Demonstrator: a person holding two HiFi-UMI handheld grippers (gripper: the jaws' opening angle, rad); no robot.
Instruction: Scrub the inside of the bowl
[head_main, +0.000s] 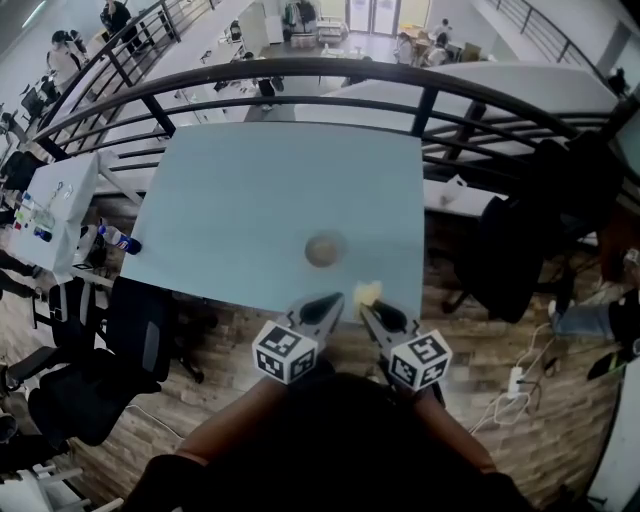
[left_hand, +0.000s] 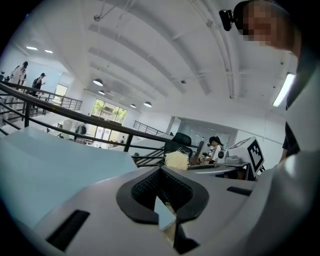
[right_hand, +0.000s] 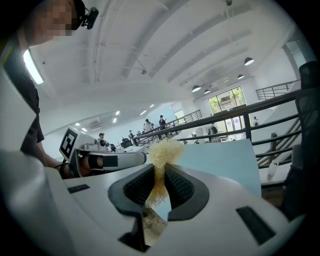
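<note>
Left gripper (head_main: 333, 300): grey moulded shell, black ribbed pads (left_hand: 146, 187).
Right gripper (head_main: 367, 310): same grey shell, black ribbed lining.
Marker cubes (head_main: 285, 352): 2, white faces with black square patterns.
Top (head_main: 340, 435): dark, short sleeves.

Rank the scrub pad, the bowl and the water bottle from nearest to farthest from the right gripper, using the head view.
1. Scrub pad: clamped in the right gripper, over the near edge of the table.
2. Bowl: just beyond, on the table.
3. Water bottle: far left, by the table's corner.
</note>
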